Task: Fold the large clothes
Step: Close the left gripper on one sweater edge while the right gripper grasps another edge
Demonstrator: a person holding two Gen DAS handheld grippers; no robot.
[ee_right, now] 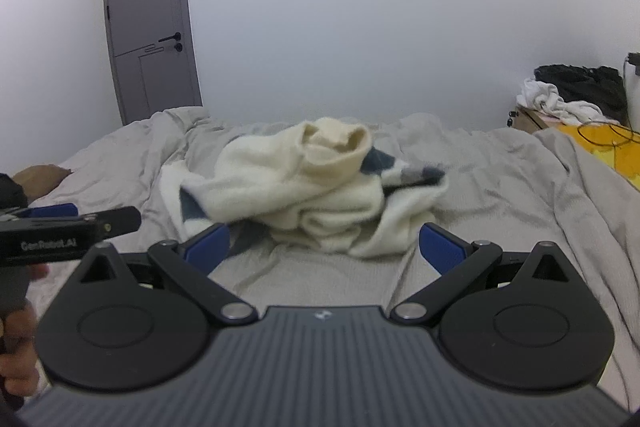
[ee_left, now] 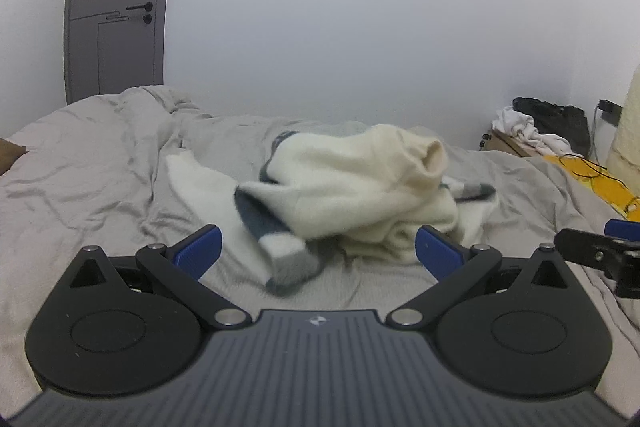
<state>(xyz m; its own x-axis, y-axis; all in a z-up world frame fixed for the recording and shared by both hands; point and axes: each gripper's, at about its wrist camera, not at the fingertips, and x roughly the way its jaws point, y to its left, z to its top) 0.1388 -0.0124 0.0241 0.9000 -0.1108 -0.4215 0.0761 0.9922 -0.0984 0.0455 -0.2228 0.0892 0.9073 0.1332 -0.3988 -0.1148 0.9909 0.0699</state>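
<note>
Right, the left gripper (ee_left: 318,247) and right gripper (ee_right: 324,245) both hang spread wide, empty; the cream sweater (ee_left: 352,187) lies crumpled just ahead on the bed (ee_left: 88,163), motion-blurred, its shape unclear.

A crumpled cream fleece garment with grey-and-blue trim (ee_left: 352,191) is seen heaped on a wrinkled light-grey bed sheet (ee_left: 100,179). The left gripper (ee_left: 318,247) is held before it, blue-padded jaws spread wide and empty. The right gripper (ee_left: 600,251) is partly visible at the right edge.
</note>
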